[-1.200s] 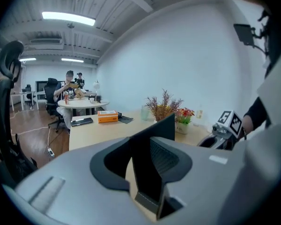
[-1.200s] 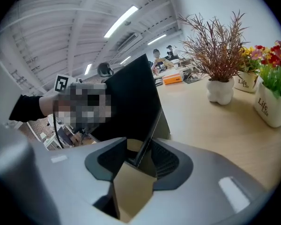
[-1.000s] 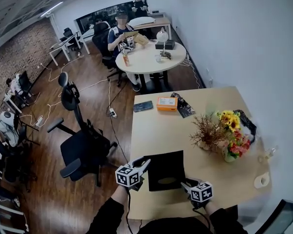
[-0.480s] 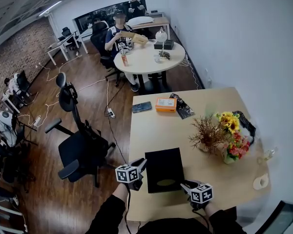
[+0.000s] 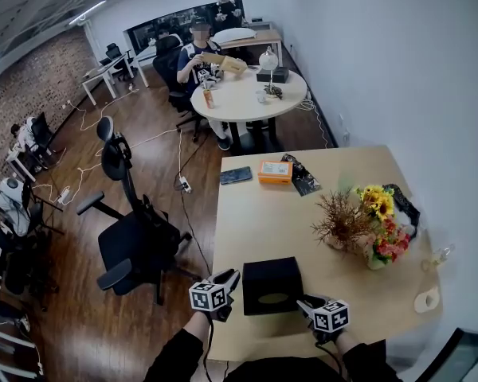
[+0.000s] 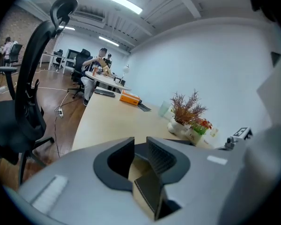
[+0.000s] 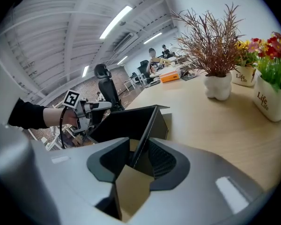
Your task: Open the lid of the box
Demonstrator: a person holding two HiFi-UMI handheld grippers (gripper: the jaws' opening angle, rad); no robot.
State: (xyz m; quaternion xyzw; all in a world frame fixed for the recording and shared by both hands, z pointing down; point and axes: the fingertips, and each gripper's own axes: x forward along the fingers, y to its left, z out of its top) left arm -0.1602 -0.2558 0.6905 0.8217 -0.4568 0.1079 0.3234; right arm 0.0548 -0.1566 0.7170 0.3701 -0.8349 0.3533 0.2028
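Left gripper [image 5: 232, 278] and right gripper [image 5: 306, 301] jaws grasp opposite edges of the black cardboard lid [image 7: 126, 121], now tilted up from flat on the black rectangular box [image 5: 271, 281] at the light wooden desk's [image 5: 263, 205] near edge: opening under way

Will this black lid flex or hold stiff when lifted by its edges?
Probably stiff yet thin: the lid edge runs straight through the right hand-held gripper. Likely light: its brown inner face looks like cardboard. It could crease if squeezed.
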